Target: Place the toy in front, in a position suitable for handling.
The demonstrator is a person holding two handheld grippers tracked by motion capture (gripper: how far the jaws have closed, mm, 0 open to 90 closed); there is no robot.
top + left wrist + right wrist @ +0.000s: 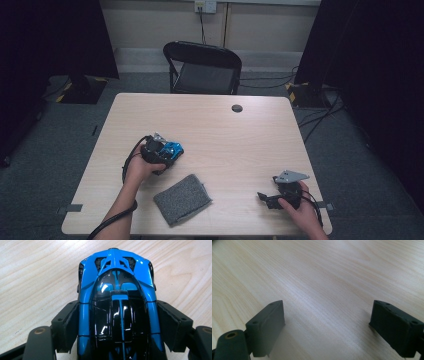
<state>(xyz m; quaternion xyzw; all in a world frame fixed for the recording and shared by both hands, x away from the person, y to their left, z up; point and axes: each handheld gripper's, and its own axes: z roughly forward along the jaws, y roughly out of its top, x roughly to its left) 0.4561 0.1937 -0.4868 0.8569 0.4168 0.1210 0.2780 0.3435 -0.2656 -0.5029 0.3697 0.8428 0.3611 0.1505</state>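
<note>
Left gripper [117, 340] clamped on blue toy car [117, 302], centre frame, resting on table [30, 277]. Right gripper [327, 325] wide, holding nothing. Grasp apparently done; lifting, placing left. Grey cloth [182, 198] untouched.

Two grippers over a wooden table [215, 125]
Left gripper [167, 152] at blue car [174, 148], just up-left of grey cloth [182, 198]; right gripper [265, 198] well right of cloth, jaws apart.

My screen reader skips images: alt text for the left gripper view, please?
A glossy blue and black toy car sits on the pale wooden table between the left gripper's two black jaws, whose pads meet its sides.
</note>
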